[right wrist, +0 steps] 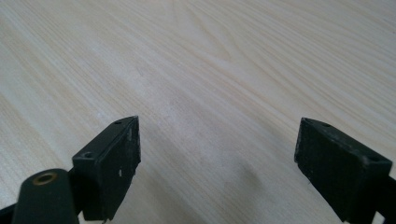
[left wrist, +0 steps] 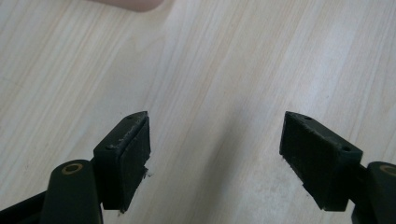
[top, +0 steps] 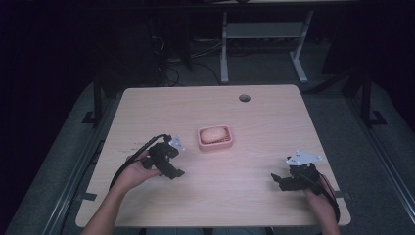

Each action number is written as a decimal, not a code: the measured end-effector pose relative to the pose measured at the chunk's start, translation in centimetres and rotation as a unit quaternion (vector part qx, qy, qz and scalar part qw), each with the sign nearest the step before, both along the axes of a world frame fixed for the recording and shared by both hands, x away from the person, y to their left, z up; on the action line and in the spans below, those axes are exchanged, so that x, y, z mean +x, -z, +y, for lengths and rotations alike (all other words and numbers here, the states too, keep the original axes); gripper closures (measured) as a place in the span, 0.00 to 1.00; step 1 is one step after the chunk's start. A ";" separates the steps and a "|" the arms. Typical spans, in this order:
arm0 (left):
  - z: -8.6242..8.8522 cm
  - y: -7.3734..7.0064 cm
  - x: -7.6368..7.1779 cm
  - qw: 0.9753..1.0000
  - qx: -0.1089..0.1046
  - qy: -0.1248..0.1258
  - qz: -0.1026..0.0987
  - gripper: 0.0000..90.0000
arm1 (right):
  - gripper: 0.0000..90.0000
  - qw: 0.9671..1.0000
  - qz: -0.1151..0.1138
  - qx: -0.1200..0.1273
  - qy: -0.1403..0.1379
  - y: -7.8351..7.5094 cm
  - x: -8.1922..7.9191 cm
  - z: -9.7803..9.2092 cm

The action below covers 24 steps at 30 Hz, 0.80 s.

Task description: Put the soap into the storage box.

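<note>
Table [top: 254, 196]: pale wood-grain laminate, rounded corners, small round dark grommet hole [top: 244, 98] nr far edge. Grain runs in long streaks, smooth matte finish in both gripper views.

Soap dish [top: 215, 138]: pink, rectangular w/ rounded corners, raised rim, sits approx centre of table. Inside it an oval pinkish-tan soap bar [top: 214, 134], smooth, lying flat.

Left gripper [top: 171, 166]: black, held in left hand [top: 133, 171] at left-front of table, just left of dish, not touching it. Grey three-cornered plate on top, black cable looping back toward forearm. Left gripper view [left wrist: 215, 154]: jaws spread wide, nothing between; pads blocky, wedge-tipped, scuffed w/ pale flecks; brass-coloured ring set in lower-left arm. Blurred pink edge at top of that view, prob. the dish, can't confirm.

Right gripper [top: 284, 180]: black, grey plate on top, held in right hand [top: 318, 193] at right-front, well apart from dish. Right gripper view [right wrist: 217, 163]: jaws wide apart, empty, over bare wood; same blocky matte pads.
</note>
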<state>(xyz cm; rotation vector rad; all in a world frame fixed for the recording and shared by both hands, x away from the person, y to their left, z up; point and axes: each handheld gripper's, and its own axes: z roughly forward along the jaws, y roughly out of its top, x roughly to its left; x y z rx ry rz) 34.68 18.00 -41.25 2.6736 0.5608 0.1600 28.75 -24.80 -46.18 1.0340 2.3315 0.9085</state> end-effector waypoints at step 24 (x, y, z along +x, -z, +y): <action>2.9 0.7 -2.3 1.000 -0.017 -0.020 -0.005 0.27 | 0.15 1.000 -0.015 0.003 0.012 -0.3 -0.4 -0.4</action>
